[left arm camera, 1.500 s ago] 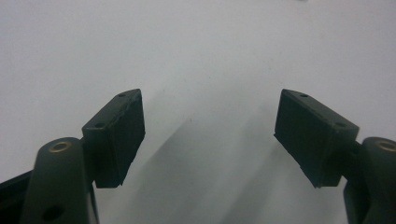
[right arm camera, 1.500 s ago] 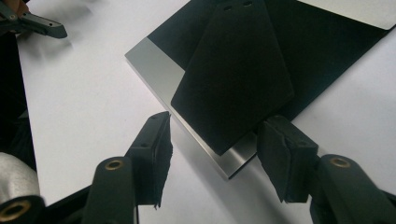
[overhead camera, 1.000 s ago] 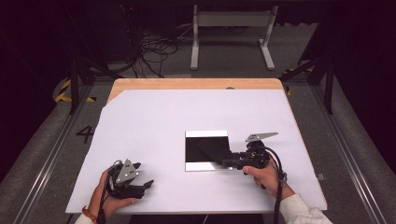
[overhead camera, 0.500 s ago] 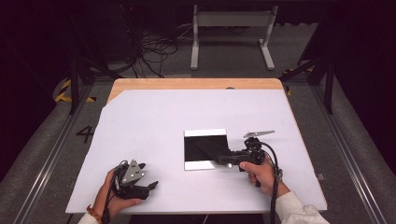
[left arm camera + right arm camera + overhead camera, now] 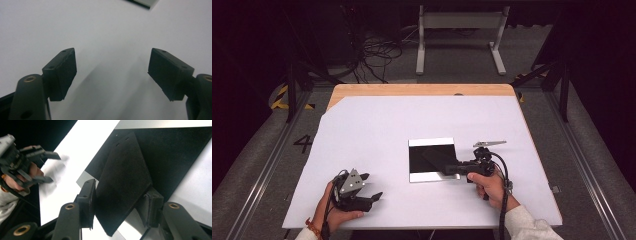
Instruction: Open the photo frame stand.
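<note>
Dim room w/ grey floor, cable tangle, white frame stand behind table.

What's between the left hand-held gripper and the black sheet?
Nothing visible. Bare white table cover lies between the left hand-held gripper and the black sheet. The right hand-held gripper, jaws just closing, has that sheet's raised corner between them.

The person wears pale grey-white long sleeves and an orange beaded bracelet at the left wrist. The black left gripper has two blocky matte pads on rounded arms with brass-ringed pivot holes, and carries a grey three-cornered plate. The black right gripper has the same brass-ringed pivots; a thick black cable loops from it, and a thin grey plate tops it.
</note>
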The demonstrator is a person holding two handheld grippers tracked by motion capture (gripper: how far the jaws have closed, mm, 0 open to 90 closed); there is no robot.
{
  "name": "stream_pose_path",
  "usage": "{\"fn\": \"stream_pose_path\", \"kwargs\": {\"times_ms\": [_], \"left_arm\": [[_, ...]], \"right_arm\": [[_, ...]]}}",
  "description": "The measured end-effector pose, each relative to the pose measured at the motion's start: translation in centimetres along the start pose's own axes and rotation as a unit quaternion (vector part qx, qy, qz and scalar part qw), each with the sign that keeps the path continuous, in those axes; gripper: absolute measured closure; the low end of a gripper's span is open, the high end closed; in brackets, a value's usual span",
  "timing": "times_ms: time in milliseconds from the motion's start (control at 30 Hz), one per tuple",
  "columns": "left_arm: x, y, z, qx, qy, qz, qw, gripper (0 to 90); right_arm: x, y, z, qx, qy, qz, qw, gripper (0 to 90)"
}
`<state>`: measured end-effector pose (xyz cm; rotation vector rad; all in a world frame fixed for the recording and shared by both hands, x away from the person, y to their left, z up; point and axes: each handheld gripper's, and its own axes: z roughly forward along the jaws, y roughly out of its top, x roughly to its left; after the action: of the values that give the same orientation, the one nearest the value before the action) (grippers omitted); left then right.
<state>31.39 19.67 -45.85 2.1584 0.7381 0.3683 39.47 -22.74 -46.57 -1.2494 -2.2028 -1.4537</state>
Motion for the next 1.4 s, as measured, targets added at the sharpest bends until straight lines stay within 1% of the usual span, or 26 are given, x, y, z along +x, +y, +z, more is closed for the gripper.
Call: {"fn": "stream_pose_path", "kwargs": {"times_ms": [33,67,100,167,233,267,300,333,367,400,433,467,500,533,567,667,733,867,933,1000,1067,1133,1167,1233,1333,1400], "left_arm": [[0.2,0.1,-0.1,-0.007,-0.005,-0.007,0.9999,23.6],[0.4,0.2,-0.1,-0.013,-0.012,-0.020,0.9997,23.3],[0.6,0.4,0.0,-0.018,-0.012,-0.022,0.9995,23.3],[0.8,0.7,0.3,-0.016,-0.019,-0.026,0.9994,23.1],[0.7,1.1,0.8,-0.016,-0.026,-0.022,0.9993,22.6],[0.8,1.4,1.0,-0.017,-0.031,-0.017,0.9992,22.7],[0.7,1.6,1.2,-0.018,-0.036,-0.019,0.9990,22.7],[0.7,2.0,1.6,-0.021,-0.051,-0.024,0.9982,22.6],[0.7,2.2,1.9,-0.026,-0.060,-0.027,0.9975,22.5],[0.8,2.9,2.9,-0.023,-0.086,-0.030,0.9956,22.1],[0.8,2.9,2.9,-0.023,-0.086,-0.030,0.9956,21.7],[0.8,3.3,3.6,-0.015,-0.102,-0.032,0.9942,21.7],[0.7,3.5,3.9,-0.012,-0.106,-0.030,0.9939,21.2],[0.6,3.9,4.5,-0.007,-0.106,-0.027,0.9940,21.3],[0.5,4.3,5.1,0.000,-0.110,-0.019,0.9937,21.2],[0.2,5.1,6.2,0.005,-0.116,-0.019,0.9930,20.8],[0.2,5.6,6.9,0.007,-0.115,-0.017,0.9932,19.7],[0.1,6.6,8.3,0.008,-0.121,-0.026,0.9923,19.8],[0.2,7.0,8.9,0.011,-0.121,-0.025,0.9923,19.7],[0.3,7.3,9.4,0.013,-0.119,-0.031,0.9923,19.7],[0.4,7.6,9.9,0.013,-0.119,-0.039,0.9921,19.6],[0.5,7.7,10.3,0.017,-0.123,-0.044,0.9912,19.6],[0.6,7.8,10.5,0.022,-0.125,-0.041,0.9911,19.6],[0.5,7.9,10.7,0.023,-0.129,-0.042,0.9905,19.8],[0.5,8.1,11.1,0.025,-0.129,-0.043,0.9904,21.1],[0.4,8.3,11.4,0.027,-0.124,-0.039,0.9911,22.5]], "right_arm": [[0.0,0.0,0.0,-0.001,-0.001,-0.001,1.0000,53.9],[0.1,0.0,0.0,0.000,-0.002,-0.005,1.0000,54.0],[0.1,0.0,0.0,0.000,-0.002,-0.005,1.0000,54.0],[0.2,0.0,-0.1,0.001,-0.003,-0.009,1.0000,54.1],[0.2,0.0,-0.1,0.002,-0.005,-0.016,0.9999,54.5],[0.3,0.0,-0.2,0.002,-0.005,-0.016,0.9999,54.6],[0.4,0.0,-0.2,0.002,-0.006,-0.018,0.9998,54.6],[0.4,-0.1,-0.2,0.003,-0.008,-0.021,0.9998,54.6],[0.5,0.0,-0.2,0.002,-0.010,-0.025,0.9996,54.8],[0.7,0.0,-0.3,0.003,-0.010,-0.031,0.9995,55.1],[0.7,0.0,-0.3,0.003,-0.010,-0.031,0.9995,55.1],[0.8,0.0,-0.3,0.003,-0.011,-0.034,0.9994,55.2],[0.8,-0.1,-0.4,0.003,-0.012,-0.037,0.9992,55.4],[0.9,-0.1,-0.4,0.004,-0.012,-0.038,0.9992,55.6],[0.9,-0.1,-0.4,0.006,-0.013,-0.041,0.9991,55.8],[1.0,-0.1,-0.6,0.006,-0.011,-0.052,0.9985,57.1],[1.1,-0.2,-0.7,0.007,-0.012,-0.055,0.9984,57.8],[1.3,-0.3,-0.9,0.008,-0.012,-0.066,0.9977,58.7],[1.4,-0.3,-0.9,0.008,-0.014,-0.070,0.9975,58.9],[1.5,-0.3,-0.9,0.008,-0.014,-0.073,0.9972,58.9],[1.6,-0.4,-0.9,0.008,-0.017,-0.076,0.9969,58.9],[1.6,-0.4,-1.0,0.008,-0.017,-0.081,0.9965,59.2],[1.7,-0.4,-1.0,0.007,-0.016,-0.083,0.9964,59.3],[1.8,-0.4,-1.1,0.007,-0.017,-0.090,0.9957,59.5],[2.0,-0.5,-1.2,0.007,-0.019,-0.100,0.9948,59.9],[2.1,-0.5,-1.2,0.007,-0.017,-0.104,0.9944,60.3]]}}
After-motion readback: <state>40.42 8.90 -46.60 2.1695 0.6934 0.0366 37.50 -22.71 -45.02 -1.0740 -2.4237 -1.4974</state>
